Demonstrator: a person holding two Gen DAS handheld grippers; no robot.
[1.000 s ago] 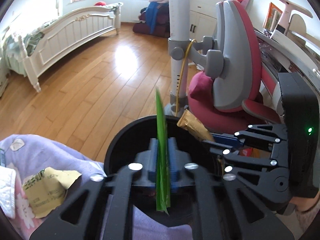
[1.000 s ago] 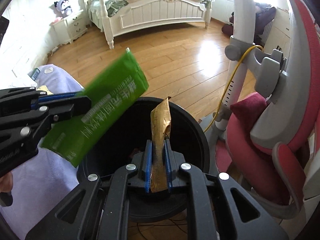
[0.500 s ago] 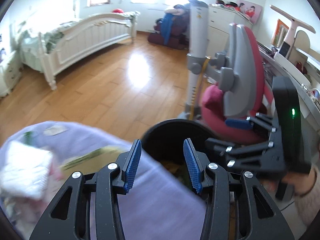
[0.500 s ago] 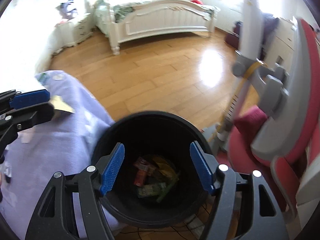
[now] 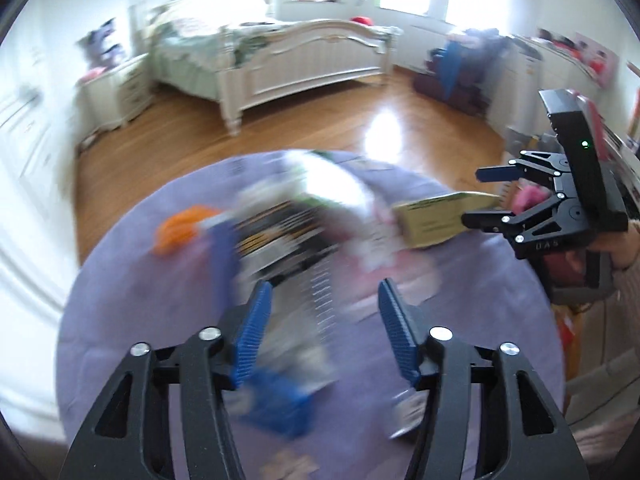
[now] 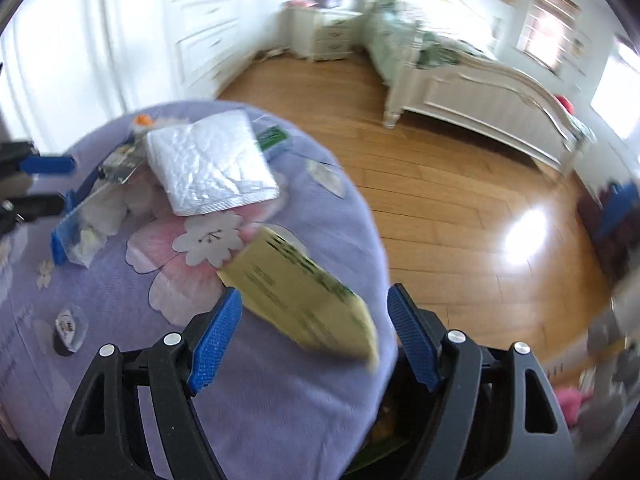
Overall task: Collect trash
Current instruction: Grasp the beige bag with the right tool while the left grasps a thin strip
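My left gripper [image 5: 324, 328] is open and empty over a round table with a purple flowered cloth [image 5: 460, 320]. Blurred litter lies ahead of it: an orange piece [image 5: 176, 232], a striped wrapper [image 5: 280, 236], a blue-edged packet [image 5: 276, 400]. My right gripper [image 6: 314, 336] is open, with a yellow packet [image 6: 304, 304] lying on the cloth between its fingers; in the left wrist view the right gripper [image 5: 480, 196] straddles that packet [image 5: 436, 220]. A white padded bag [image 6: 208, 164], a clear blue-edged packet [image 6: 80, 224] and a small green wrapper [image 6: 272, 138] lie farther off.
The black bin's rim [image 6: 384, 440] shows under the table edge, below my right gripper. Wooden floor [image 6: 460, 200] and a white bed [image 6: 480, 92] lie beyond. A small wrapper [image 6: 68, 330] sits at the cloth's left. The left gripper [image 6: 36, 184] shows at the left edge.
Both grippers have let their wrappers fall into the bin and opened. Both have swung left from the bin to the purple table; the right one now straddles the yellow packet.
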